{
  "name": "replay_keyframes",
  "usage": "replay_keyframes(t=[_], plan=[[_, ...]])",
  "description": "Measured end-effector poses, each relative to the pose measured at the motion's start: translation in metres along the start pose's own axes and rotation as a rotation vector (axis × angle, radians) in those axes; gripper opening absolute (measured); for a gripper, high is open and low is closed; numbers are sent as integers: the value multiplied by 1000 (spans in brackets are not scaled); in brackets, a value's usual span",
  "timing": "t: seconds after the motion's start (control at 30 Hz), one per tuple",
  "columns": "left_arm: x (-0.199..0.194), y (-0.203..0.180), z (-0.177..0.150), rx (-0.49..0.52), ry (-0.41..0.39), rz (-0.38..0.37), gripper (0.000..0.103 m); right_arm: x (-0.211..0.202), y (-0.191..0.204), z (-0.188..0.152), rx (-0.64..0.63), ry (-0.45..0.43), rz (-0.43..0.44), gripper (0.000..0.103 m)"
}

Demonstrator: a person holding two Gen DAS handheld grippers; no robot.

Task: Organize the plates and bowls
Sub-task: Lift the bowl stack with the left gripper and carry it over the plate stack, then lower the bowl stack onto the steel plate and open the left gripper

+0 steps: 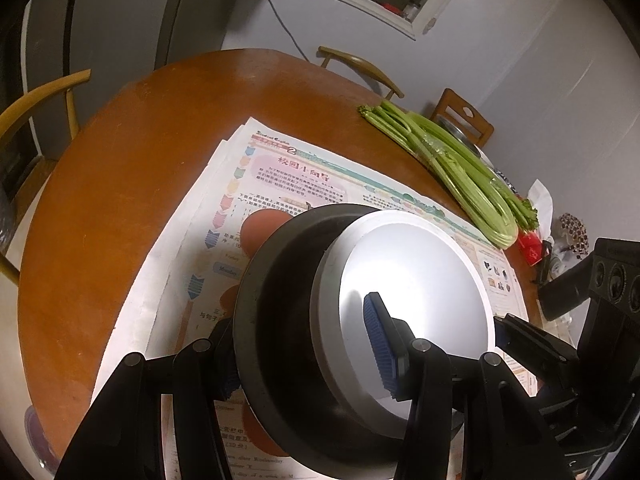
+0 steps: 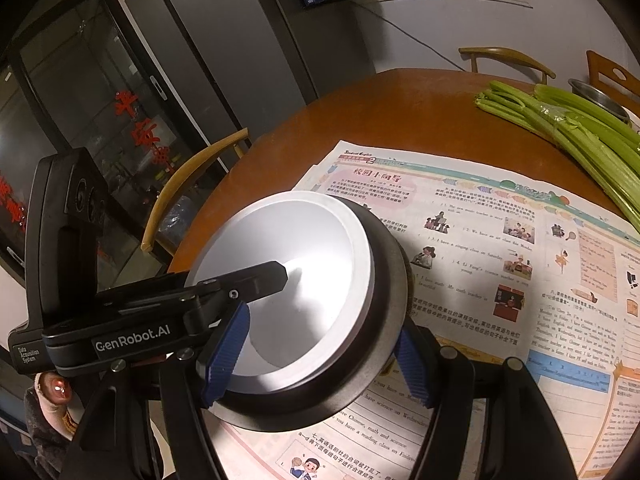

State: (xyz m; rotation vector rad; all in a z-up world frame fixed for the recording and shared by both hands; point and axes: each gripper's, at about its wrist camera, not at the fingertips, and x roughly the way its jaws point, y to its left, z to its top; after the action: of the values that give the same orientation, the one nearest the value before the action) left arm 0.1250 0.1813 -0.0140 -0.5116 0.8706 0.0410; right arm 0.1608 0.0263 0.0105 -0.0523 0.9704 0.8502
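A white-lined, dark-walled bowl [image 1: 400,320] is held above a spread newspaper [image 1: 304,168] on a round wooden table [image 1: 100,200], gripped from opposite sides. The left gripper [image 1: 308,352] is clamped across the bowl's wall, one blue pad [image 1: 380,344] inside the white hollow and the other outside against the dark shell. The right gripper [image 2: 320,360] is clamped on the facing rim in the same way, with one pad [image 2: 226,356] inside and one outside.

The bowl is seen tilted between the two pairs of jaws, and nothing is seen in it; whether it is one bowl or two nested cannot be told. A slip is judged the main risk: the smooth glazed wall is pinched only at its rim, so uneven lowering by either hand could twist it free and drop it onto the paper.

Beyond the jaws, well apart, a bunch of celery [image 1: 452,168] is laid by a metal basin [image 2: 600,98], its contents hidden.
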Motion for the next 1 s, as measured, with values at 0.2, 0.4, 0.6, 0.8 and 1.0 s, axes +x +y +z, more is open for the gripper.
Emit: replay_keyframes(t=[0.2,0.4,0.6,0.8,1.0], plan=[[1,2,-1,7,-7,9,54,2,2,-1,-11,-2,-15,70],[-3,6,0,7,-25,34,54,1,3,-1,-22,-16,-44,69],[-11,9,2,6,-51,65,55,-3,4,-1,-34,-24,-62,68],[-23,12,2,3,-82,89,55,-11,5,-2,-43,-47,-108,68],[-34,12,-1,0,-104,103,56,-21,0,-3,-31,-74,-127,68]])
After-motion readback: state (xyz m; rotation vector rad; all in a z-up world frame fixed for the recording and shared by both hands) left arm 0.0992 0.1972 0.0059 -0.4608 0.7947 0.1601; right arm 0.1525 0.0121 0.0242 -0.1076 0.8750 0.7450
